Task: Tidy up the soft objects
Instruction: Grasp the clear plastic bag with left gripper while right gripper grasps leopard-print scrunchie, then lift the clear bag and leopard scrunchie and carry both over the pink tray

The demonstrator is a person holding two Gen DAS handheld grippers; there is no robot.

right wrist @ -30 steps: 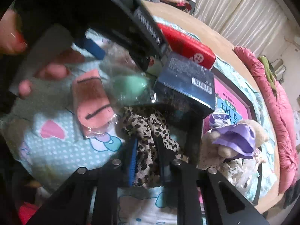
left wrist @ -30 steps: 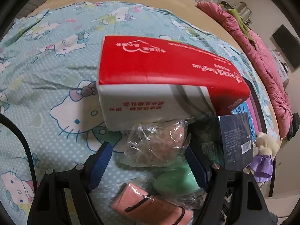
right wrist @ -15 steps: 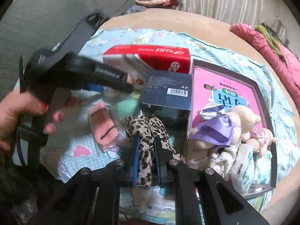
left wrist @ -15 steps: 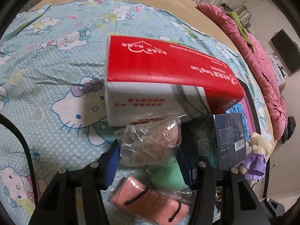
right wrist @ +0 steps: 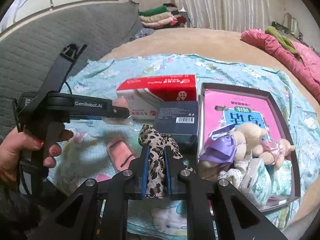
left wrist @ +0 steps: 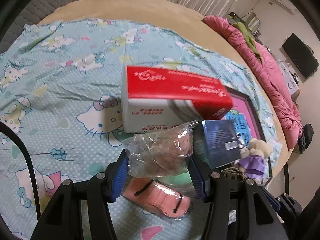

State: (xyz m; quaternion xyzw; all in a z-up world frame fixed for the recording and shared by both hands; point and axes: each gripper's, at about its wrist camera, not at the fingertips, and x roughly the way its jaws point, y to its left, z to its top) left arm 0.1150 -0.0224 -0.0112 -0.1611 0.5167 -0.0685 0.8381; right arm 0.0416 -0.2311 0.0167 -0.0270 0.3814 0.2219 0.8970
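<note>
Left gripper (left wrist: 158,168): blue pads pinch a crinkled clear plastic bag of soft tan stuff (left wrist: 160,152), lifted over the cartoon-print sheet (left wrist: 60,100). Right gripper (right wrist: 156,168): clamped narrow on a leopard-print fabric strip (right wrist: 158,146). Risk: slick film slipping out. Strip's long axis runs away from the 2 pads.

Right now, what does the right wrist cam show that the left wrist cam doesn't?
Right wrist only: the right gripper shut on a leopard-print cloth, the person's hand holding the left gripper's handle, and the folded clothes stacked by the curtain.

Left wrist only: the left gripper closed on a clear plastic bag, seen head-on, and a black screen on the far wall.

Both: the red-and-white tissue pack, dark blue box, pink pouch, plush toy in purple in the tray, and pink quilt.
</note>
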